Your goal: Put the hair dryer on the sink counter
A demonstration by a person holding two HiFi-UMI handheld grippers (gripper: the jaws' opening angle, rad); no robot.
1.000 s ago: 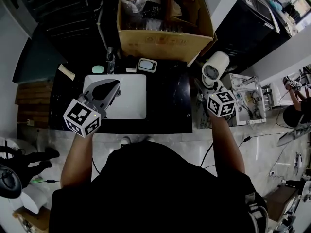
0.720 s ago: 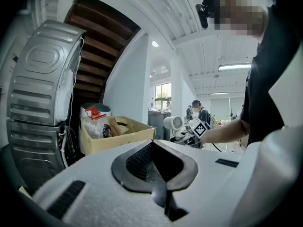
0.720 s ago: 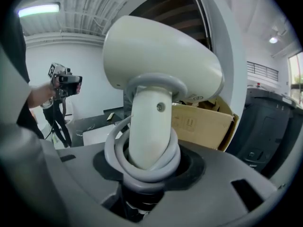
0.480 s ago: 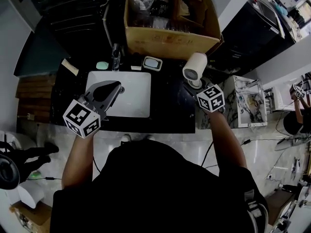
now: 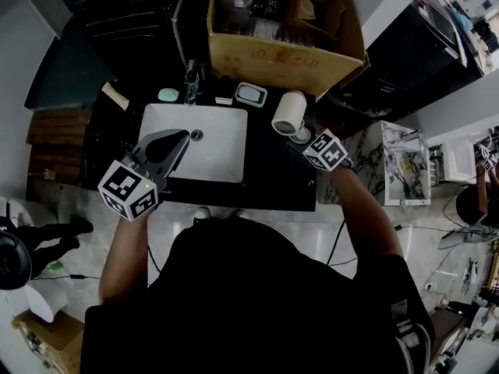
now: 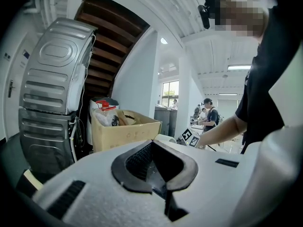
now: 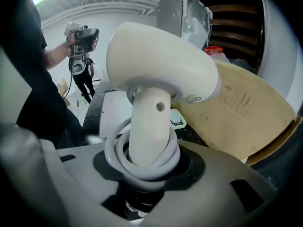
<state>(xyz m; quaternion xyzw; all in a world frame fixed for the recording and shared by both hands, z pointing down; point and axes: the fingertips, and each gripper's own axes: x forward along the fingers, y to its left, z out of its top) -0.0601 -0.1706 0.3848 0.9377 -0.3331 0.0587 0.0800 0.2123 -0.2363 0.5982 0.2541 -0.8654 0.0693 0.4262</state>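
The white hair dryer (image 5: 288,114) stands upright over the black sink counter (image 5: 273,176), just right of the white basin (image 5: 220,148). My right gripper (image 5: 302,135) is shut on its handle from the right. In the right gripper view the handle (image 7: 150,122) rises from between the jaws, with the grey cord (image 7: 142,167) coiled round its base and the rounded head (image 7: 161,63) on top. Whether the dryer touches the counter I cannot tell. My left gripper (image 5: 173,142) hangs over the basin's left side, its jaws shut on nothing (image 6: 154,160).
A big cardboard box (image 5: 282,33) of odds and ends stands behind the counter. By the faucet (image 5: 191,84) lie a green soap (image 5: 168,94) and a small white dish (image 5: 250,94). A marble-topped cabinet (image 5: 390,170) is to the right, a washing machine (image 6: 52,93) to the left.
My right gripper has carried the hair dryer leftward, from beyond the counter's right end to over the counter beside the basin. The left gripper has stayed put.
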